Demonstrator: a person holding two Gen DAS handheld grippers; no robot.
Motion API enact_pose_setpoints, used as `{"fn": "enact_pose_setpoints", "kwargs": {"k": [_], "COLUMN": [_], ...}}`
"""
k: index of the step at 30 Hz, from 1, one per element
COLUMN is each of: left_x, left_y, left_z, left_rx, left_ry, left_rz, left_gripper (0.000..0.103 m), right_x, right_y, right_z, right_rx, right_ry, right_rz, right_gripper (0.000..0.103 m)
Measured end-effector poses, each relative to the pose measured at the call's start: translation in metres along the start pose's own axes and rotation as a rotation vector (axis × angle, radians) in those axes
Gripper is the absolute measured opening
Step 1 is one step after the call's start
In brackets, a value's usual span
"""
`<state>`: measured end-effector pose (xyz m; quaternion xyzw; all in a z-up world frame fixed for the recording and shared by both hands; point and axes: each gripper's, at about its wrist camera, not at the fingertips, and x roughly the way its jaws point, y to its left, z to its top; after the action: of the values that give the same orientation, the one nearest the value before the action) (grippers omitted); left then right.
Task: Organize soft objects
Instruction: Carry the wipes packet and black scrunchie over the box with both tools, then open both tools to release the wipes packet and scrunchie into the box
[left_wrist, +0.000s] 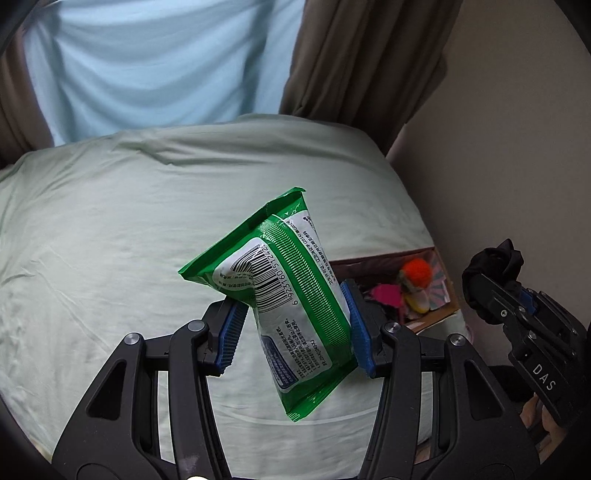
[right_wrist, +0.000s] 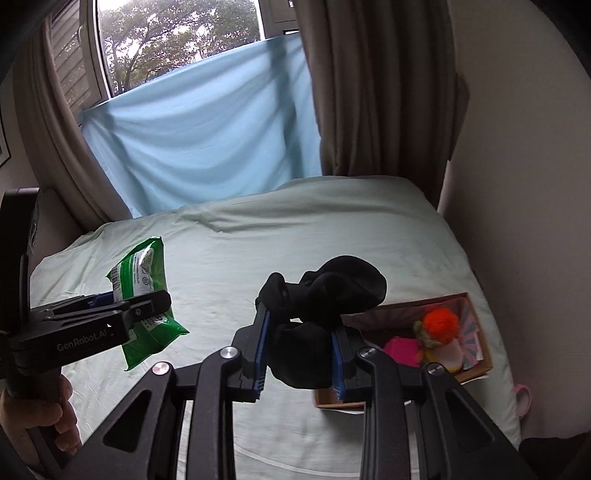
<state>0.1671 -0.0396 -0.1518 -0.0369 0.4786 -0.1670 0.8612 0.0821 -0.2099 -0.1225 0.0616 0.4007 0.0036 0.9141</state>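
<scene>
left gripper (left_wrist: 295, 325) grips wipes pack (left_wrist: 284, 280) | box (left_wrist: 439, 314) half-hidden

green-white wipes pack (left_wrist: 291, 288), black sock (right_wrist: 325, 314), orange pompom (right_wrist: 441, 321)

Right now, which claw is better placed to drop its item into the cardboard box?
Right. The right claw, holding the black sock, sits right beside the cardboard box. The left claw holds the green packet farther out over the bed.
</scene>
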Motion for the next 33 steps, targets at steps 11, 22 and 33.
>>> {"fn": "enact_pose_setpoints", "kwargs": {"k": [11,22,33], "left_x": [0.081,0.171,0.266], "left_y": [-0.123,-0.186,-0.197], "left_z": [0.000,-0.006,-0.023], "left_rx": [0.020,0.004,0.021], "left_ry": [0.091,0.230,0.409], "left_rz": [-0.027,-0.005,0.039], "left_gripper": [0.047,0.047,0.047], "right_x": [0.021,0.088,0.150], "right_y": [-0.128,-0.198,-0.230], "right_z": [-0.001,-0.019,-0.050], "right_rx": [0.020,-0.020,-0.033], "right_ry": [0.071,0.220,0.321], "right_rz": [-0.020,0.023,0.057], "right_gripper": [0.026,0.026,0.026]}}
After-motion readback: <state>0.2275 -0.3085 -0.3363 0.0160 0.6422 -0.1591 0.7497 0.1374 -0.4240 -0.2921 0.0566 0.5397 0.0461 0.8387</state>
